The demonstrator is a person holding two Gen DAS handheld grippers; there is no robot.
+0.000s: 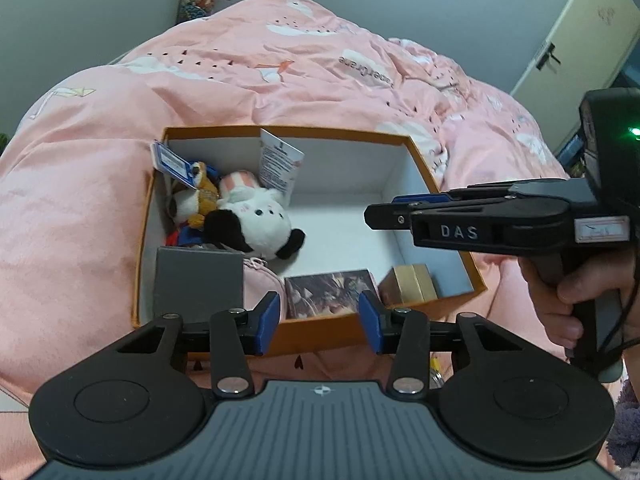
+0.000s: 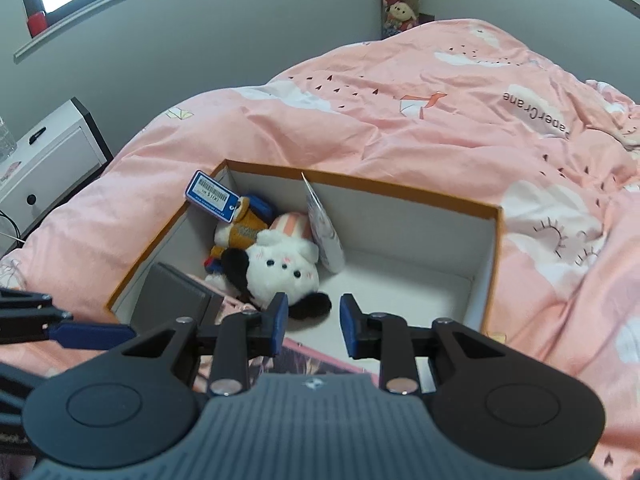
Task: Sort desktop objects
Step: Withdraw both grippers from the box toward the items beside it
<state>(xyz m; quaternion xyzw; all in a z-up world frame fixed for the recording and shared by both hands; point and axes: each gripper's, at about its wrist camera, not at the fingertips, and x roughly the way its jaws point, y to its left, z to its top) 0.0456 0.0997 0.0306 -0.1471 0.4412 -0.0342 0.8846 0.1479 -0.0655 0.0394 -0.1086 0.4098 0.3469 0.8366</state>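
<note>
My left gripper (image 1: pixel 319 322): half open, empty, over box's near edge | my right gripper (image 2: pixel 313 326): narrowly open, empty | box (image 1: pixel 288 133) on pink quilt (image 1: pixel 100 168) | plush toy (image 1: pixel 256 220) inside, far-left corner

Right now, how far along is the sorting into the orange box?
Already in the orange box: two plush toys, a grey box, a pink pouch, a picture card and a gold box. In hand: nothing; the left hand-held gripper and right hand-held gripper are open and empty. Left: no loose items show on the pink duvet.
</note>
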